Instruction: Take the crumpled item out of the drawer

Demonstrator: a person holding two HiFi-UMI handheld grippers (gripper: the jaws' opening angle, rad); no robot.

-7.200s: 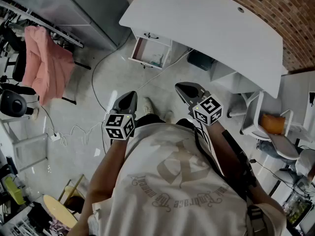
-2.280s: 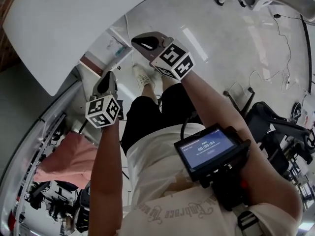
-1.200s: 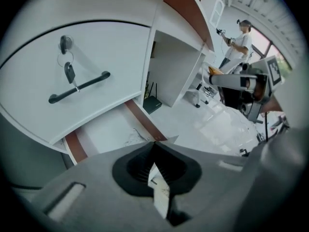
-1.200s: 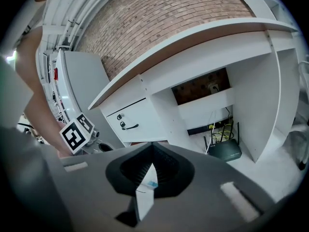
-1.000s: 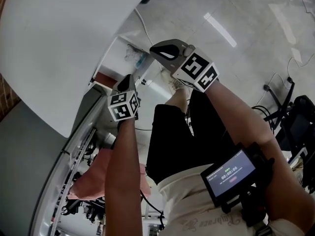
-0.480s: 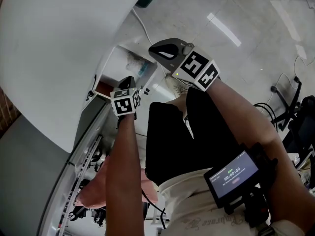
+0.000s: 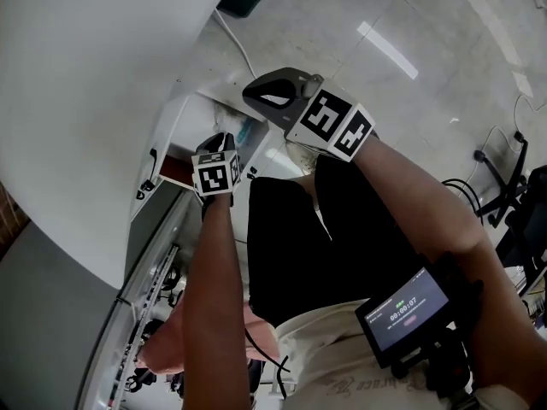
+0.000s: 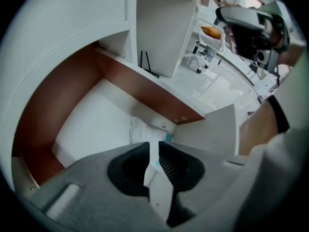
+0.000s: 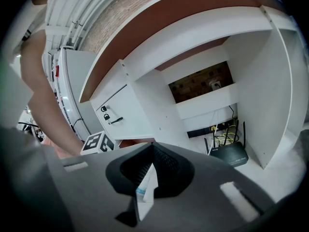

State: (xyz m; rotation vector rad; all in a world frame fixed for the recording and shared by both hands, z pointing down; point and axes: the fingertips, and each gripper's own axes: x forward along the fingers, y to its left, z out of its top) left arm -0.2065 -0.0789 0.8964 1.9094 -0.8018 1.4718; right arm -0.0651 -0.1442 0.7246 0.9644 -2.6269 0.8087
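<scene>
Head view, centre-left: left claw (image 7: 224, 138) over the open drawer (image 7: 175, 148). Left gripper view: its jaws are spreading, nothing between them. The crumpled wad (image 8: 143, 131), perhaps tissue, lies mid-frame in the drawer's corner. Right gripper view: right claw (image 9: 153, 148) pressed together. Closing short would pinch air or shove the wad.

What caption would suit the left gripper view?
Left gripper, jaws opening and empty, poised over the crumpled item in the open drawer.

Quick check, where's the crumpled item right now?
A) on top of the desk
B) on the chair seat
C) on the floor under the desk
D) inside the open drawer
D: the left gripper view shows the white crumpled item lying on the pale bottom of the open drawer, tucked into a corner against its brown wall.
</scene>
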